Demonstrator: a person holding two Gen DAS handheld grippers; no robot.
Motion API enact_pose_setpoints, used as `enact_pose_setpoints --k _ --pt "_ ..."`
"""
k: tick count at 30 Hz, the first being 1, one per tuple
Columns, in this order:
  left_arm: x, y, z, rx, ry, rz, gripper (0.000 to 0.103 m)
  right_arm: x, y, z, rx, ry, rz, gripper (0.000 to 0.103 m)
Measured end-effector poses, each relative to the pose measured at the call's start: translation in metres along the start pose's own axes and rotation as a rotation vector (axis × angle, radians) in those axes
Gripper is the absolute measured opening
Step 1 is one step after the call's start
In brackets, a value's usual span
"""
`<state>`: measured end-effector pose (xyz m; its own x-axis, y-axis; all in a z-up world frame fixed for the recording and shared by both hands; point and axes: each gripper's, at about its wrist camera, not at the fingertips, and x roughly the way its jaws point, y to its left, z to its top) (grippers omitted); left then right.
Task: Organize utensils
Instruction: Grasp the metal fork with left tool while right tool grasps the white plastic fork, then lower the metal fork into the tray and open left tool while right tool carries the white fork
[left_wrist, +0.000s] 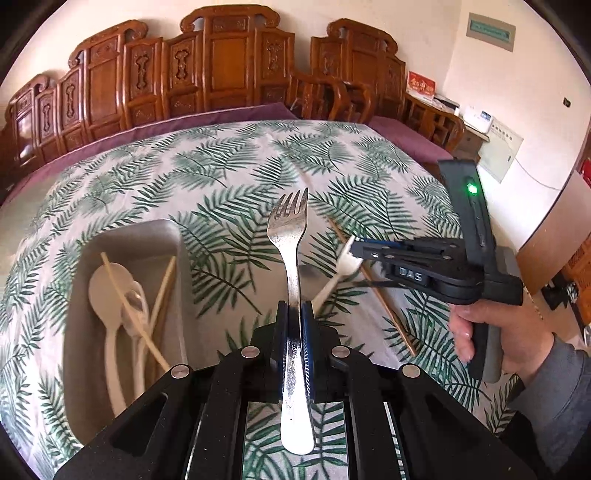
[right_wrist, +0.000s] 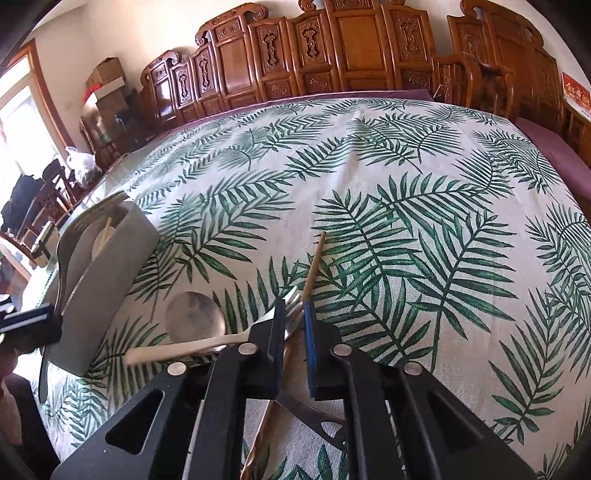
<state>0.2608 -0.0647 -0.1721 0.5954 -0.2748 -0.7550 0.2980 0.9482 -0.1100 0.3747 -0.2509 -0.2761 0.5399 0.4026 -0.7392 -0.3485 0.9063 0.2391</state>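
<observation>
**Utensil count: four pieces outside the tray, two of them gripped**

One metal fork (left_wrist: 291, 236) stands tines-up, clamped at mid-handle in the closed left gripper (left_wrist: 294, 310). From the left wrist view, one grey rectangular tray (left_wrist: 81, 332) sits at 9 o'clock and holds at least two white spoons (left_wrist: 110, 295) and several pale chopsticks (left_wrist: 162, 291).

On the leaf-print tablecloth (right_wrist: 406, 166) lie one round-bowled metal spoon (right_wrist: 194, 317), one white fork (right_wrist: 177, 350) and one wooden chopstick (right_wrist: 316, 262). The right gripper (right_wrist: 294, 306) is pinched onto the white fork's tines, and the chopstick runs under its pads towards 12 o'clock. A carved wooden bench (left_wrist: 229, 66) backs the table.
</observation>
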Motion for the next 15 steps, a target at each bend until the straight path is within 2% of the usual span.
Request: enact_pose_setpoints --k 10,15 --pt "-0.029 0.035 0.013 -0.043 -0.038 0.061 0.007 -0.043 0.001 0.009 -0.005 -0.083 0.033 0.002" --pt "-0.036 0.056 0.01 -0.047 -0.026 0.112 0.007 -0.063 0.008 0.013 -0.035 -0.123 0.034 0.002"
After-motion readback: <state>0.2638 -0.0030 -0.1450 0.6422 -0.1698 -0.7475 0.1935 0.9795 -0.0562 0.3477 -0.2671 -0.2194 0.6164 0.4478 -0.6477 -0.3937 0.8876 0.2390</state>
